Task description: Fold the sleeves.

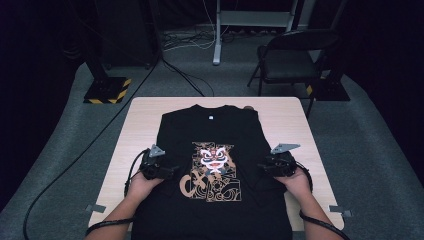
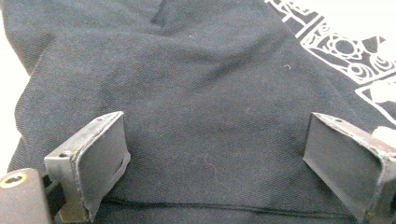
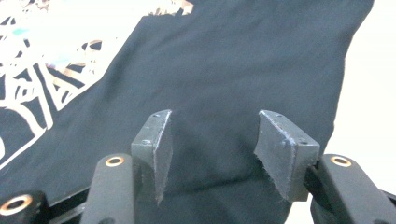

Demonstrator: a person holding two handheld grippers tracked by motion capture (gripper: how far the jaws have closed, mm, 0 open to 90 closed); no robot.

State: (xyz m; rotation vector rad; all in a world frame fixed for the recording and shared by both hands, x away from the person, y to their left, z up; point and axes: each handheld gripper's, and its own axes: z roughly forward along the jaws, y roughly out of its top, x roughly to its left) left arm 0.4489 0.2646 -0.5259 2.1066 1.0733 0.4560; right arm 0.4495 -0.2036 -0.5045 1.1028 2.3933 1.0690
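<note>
The black T-shirt [image 1: 212,150] lies flat mid-frame on the counter [image 1: 135,130], so we lower the open left claw [image 2: 217,154] and half-open right claw [image 3: 212,154] evenly onto its side edges before pinching.

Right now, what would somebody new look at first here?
Probably the black shirt spread flat across the table, with its bright lion-face print in the middle. Next, the left gripper and right gripper at the shirt's two sides, jaws open over the cloth.
</note>
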